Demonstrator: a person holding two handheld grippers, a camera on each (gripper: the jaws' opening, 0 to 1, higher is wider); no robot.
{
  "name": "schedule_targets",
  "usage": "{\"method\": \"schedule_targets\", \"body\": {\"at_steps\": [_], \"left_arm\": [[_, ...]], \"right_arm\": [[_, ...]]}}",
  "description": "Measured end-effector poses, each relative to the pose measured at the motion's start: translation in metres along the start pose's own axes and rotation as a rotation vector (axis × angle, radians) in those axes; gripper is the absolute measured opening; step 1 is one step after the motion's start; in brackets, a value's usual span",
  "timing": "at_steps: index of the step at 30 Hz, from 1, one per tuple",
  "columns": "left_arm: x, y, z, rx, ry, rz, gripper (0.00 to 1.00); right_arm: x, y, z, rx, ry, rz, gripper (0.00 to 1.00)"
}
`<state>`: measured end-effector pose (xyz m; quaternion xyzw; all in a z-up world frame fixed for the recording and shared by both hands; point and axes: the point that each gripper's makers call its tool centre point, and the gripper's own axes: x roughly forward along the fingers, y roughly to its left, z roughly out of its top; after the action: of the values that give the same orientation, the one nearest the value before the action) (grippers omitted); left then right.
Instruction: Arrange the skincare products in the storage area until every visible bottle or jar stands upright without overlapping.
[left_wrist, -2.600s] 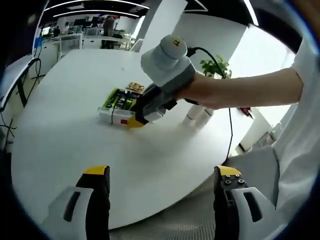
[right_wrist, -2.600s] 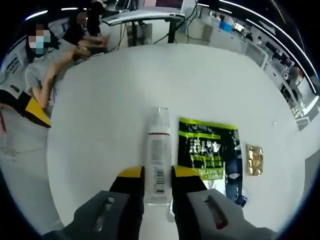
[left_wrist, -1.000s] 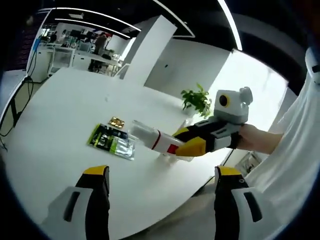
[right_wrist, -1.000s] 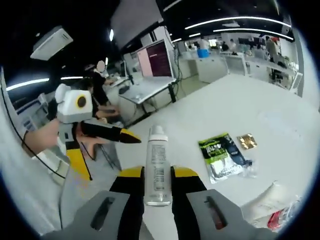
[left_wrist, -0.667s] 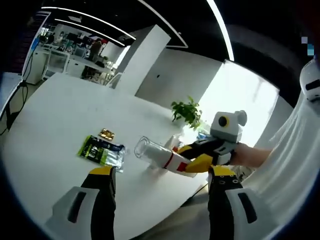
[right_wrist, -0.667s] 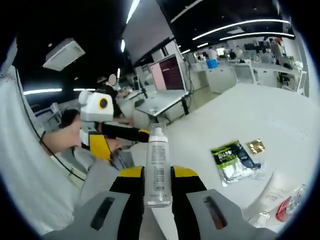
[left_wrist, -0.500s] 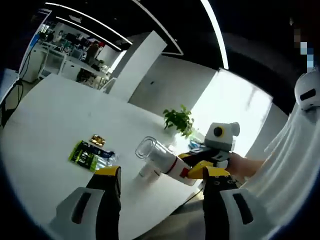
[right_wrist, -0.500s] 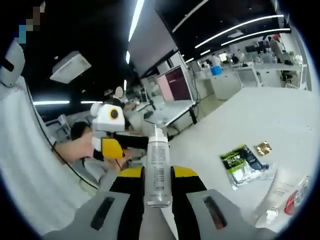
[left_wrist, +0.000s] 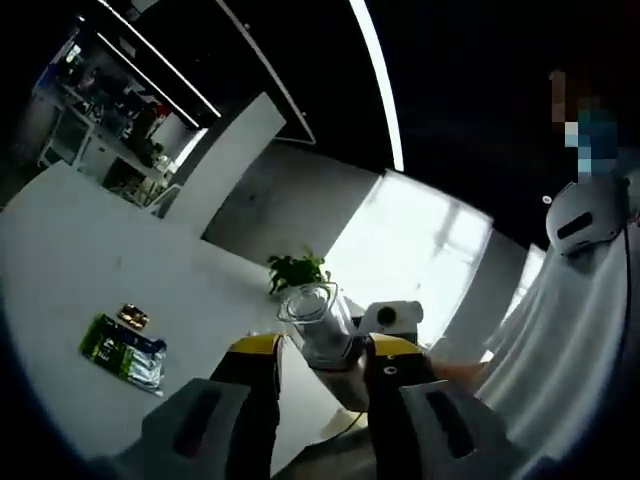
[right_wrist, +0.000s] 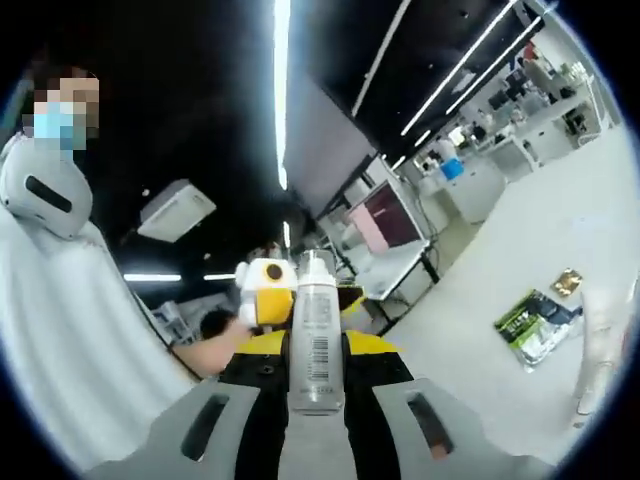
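Observation:
A white skincare bottle (right_wrist: 316, 340) with a barcode label and a clear cap is held up in the air, well above the white table (right_wrist: 590, 225). My right gripper (right_wrist: 316, 348) is shut on its lower body. In the left gripper view the bottle (left_wrist: 318, 325) points its clear cap at the camera. My left gripper (left_wrist: 320, 346) has its yellow-tipped jaws drawn in against both sides of the bottle. Behind the bottle in the right gripper view sits the left gripper's yellow and white body (right_wrist: 264, 290).
A green packet (left_wrist: 122, 350) lies flat on the table (left_wrist: 60, 250) beside a small gold packet (left_wrist: 132, 317). In the right gripper view the green packet (right_wrist: 535, 322) lies next to a lying white tube (right_wrist: 597, 330). A potted plant (left_wrist: 295, 270) stands at the table's far edge.
The right gripper lifted the bottle off the table and swung it up toward the left gripper. The left jaws narrowed from wide apart onto the bottle. Both views tilted upward.

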<state>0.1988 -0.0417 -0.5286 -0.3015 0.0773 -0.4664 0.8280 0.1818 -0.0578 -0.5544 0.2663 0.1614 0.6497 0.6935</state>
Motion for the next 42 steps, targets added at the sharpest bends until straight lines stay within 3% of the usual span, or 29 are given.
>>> {"method": "schedule_targets", "body": {"at_steps": [4,10,12,15,18,20,25,31,32,35,42], "left_arm": [[0.005,-0.005,0.005,0.011,-0.024,-0.003,0.19],[0.017,-0.012,0.002,0.042,0.039,0.024,0.18],[0.021,-0.013,-0.001,0.068,0.072,0.050,0.18],[0.030,-0.014,-0.012,0.198,0.161,0.086,0.17],[0.040,-0.010,-0.024,0.356,0.259,0.142,0.16],[0.046,-0.007,-0.028,0.443,0.294,0.156,0.16],[0.061,-0.012,-0.032,0.445,0.269,0.121,0.16],[0.080,-0.019,-0.049,0.516,0.297,0.060,0.16],[0.082,-0.019,-0.051,0.521,0.295,0.058,0.16],[0.091,-0.023,-0.056,0.550,0.296,0.039,0.16],[0.115,-0.037,-0.070,0.617,0.305,-0.014,0.15]], "right_arm": [[-0.007,0.005,0.000,0.024,-0.037,0.010,0.20],[-0.012,0.007,-0.001,0.007,-0.029,-0.036,0.20],[-0.014,0.002,-0.003,-0.037,0.003,-0.095,0.22],[-0.017,-0.010,-0.018,-0.211,0.163,-0.232,0.24],[-0.023,-0.017,-0.019,-0.300,0.220,-0.354,0.25],[-0.030,-0.023,-0.018,-0.336,0.239,-0.446,0.29],[-0.050,-0.031,-0.015,-0.402,0.250,-0.597,0.23],[-0.071,-0.028,-0.014,-0.526,0.290,-0.741,0.22],[-0.071,-0.027,-0.013,-0.525,0.280,-0.742,0.23],[-0.082,-0.033,-0.007,-0.559,0.267,-0.836,0.26],[-0.104,-0.042,0.003,-0.588,0.224,-0.961,0.22]]}}
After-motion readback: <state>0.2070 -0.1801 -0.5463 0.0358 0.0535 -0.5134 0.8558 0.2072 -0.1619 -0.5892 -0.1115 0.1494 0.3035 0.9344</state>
